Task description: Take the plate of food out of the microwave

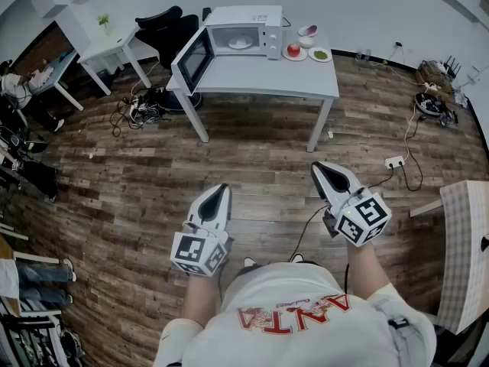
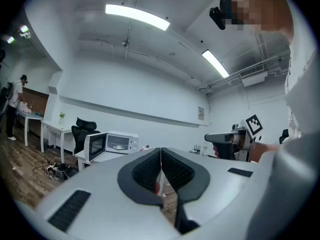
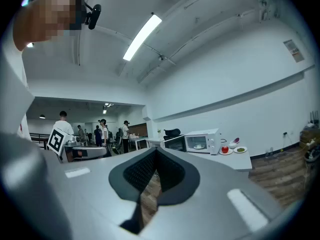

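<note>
Hanging well apart from the table (image 1: 260, 81), the left gripper (image 1: 221, 190) and right gripper (image 1: 322, 167) are both pressed together, empty. The plate of food (image 1: 239, 43) sits inside the open microwave (image 1: 269, 15). Pinching its rim off-centre could tilt it and spill food.

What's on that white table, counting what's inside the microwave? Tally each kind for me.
Microwave: 1
Plates: 3 (inside plate, red-food plate, green-food plate)
Bowl: 1
Total: 5
</note>
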Demonstrator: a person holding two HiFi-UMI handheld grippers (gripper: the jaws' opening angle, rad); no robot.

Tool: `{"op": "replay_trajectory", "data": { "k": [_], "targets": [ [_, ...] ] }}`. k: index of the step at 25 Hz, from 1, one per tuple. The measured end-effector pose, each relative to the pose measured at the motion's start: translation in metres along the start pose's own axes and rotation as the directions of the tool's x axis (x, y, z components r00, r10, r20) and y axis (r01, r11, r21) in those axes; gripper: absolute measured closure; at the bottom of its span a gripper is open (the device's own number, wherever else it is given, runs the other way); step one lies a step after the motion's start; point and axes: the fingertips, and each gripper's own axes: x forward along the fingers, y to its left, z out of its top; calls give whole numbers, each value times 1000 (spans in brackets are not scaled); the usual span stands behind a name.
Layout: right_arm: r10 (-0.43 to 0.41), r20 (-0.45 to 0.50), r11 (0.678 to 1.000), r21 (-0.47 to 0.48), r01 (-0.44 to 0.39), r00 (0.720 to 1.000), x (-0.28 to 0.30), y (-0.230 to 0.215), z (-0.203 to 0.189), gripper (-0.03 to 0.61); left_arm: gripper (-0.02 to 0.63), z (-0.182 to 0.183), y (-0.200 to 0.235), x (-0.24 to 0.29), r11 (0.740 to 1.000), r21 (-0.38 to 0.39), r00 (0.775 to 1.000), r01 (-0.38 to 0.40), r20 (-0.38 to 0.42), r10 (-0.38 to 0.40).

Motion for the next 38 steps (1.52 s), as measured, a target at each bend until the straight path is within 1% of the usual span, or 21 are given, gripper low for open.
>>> {"op": "replay_trajectory", "data": {
  "k": [7,14,19,23,27,30,34,38],
  "targets": [
    [-8,-10,1000,16,8,1000,6,5,-4,580,603,-1,7,-7,1000,-9,1000,-4,-4,4],
    [2,-1,999,34,-2,1000,20,13,-6,580,603,-2,20,-15,1000,-5,1000,-12,-23,12],
    [26,29,995,93,-28,999,30,27,-10,580,603,0,34,-22,1000,2,1000,-12,-23,12],
    [29,41,993,117,-34,999,44,40,-10,578,603,0,52,-31,1000,-5,1000,-1,-22,1],
    [59,74,993,96,-66,996,57,67,-10,578,603,-7,79,-45,1000,-19,1000,2,-31,-2],
    [71,70,994,81,-76,995,64,80,-15,578,603,-13,94,-53,1000,-21,1000,11,-28,-11],
    [73,53,994,80,-77,996,79,82,-13,578,603,-11,107,-50,999,-38,1000,19,-23,-20],
    [77,25,993,82,-79,997,104,77,-16,578,603,-10,120,-39,999,-22,999,24,-23,-25]
  ]
}}
